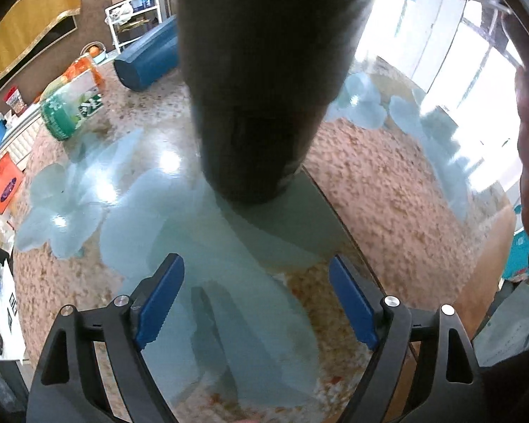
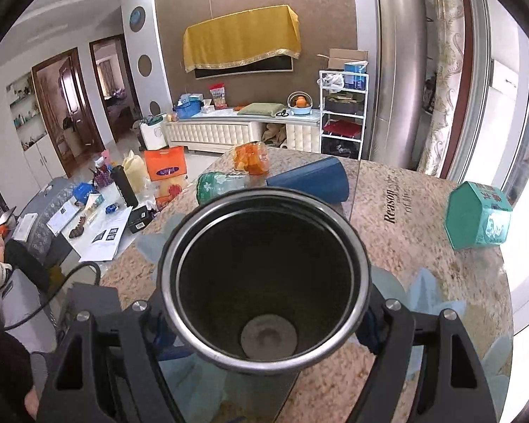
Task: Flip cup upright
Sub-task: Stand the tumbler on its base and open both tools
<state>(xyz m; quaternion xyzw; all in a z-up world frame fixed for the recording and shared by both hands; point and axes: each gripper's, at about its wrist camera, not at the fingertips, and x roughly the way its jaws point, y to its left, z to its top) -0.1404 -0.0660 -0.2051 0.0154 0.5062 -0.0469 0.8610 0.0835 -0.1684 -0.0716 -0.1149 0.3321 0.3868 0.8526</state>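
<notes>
**Holding the cup mouth-up over the table**

Looking along our right gripper, we see into the dark cylindrical metal cup, its steel rim and round base visible, fingers clamped on its sides. Our left gripper shows what that view hides: the cup's matte outer wall above the glossy speckled stone table, blue pads spread apart, holding nothing.

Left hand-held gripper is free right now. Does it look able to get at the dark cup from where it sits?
Probably yes. The left hand-held gripper is open, and only bare tabletop lies between its fingers and the cup ahead. But the right hand-held gripper already clamps the cup's sides.
</notes>
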